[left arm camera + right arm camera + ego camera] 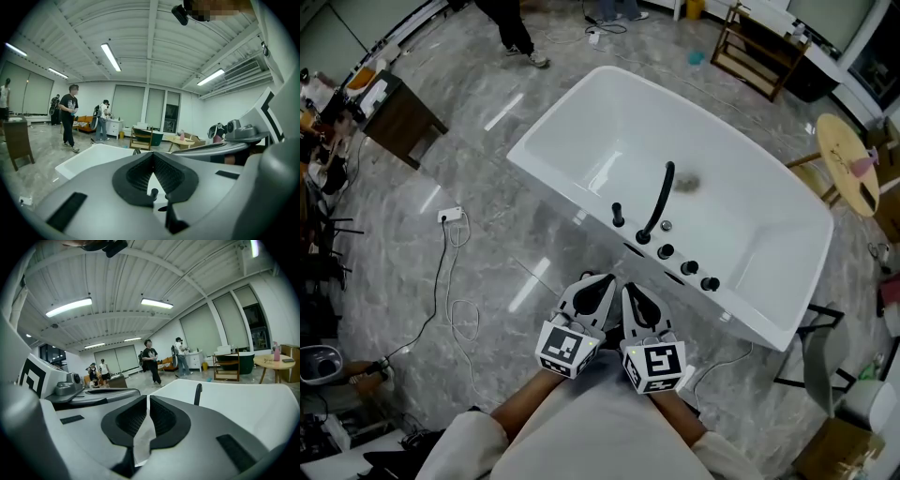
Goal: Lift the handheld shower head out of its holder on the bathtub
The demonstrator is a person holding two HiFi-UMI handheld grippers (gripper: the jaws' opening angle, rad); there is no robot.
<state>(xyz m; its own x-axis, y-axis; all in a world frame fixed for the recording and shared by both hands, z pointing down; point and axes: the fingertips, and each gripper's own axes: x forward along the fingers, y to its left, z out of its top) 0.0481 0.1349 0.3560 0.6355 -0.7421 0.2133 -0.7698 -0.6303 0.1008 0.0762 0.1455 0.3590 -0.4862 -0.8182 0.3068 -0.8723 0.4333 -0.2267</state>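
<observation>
The ribbed dark pads (140,176) of both grippers are closed with nothing between them. The left gripper (605,278) and right gripper (630,289) sit side by side near the bathtub's (581,117) near rim. On that rim the shower head (618,214), a short matte-black stick, stands upright in its holder, beside a slim curved spout (659,202) and three round black knobs (689,268). The tub is glossy white with rounded corners and stands on a grey marbled floor (487,244).
</observation>
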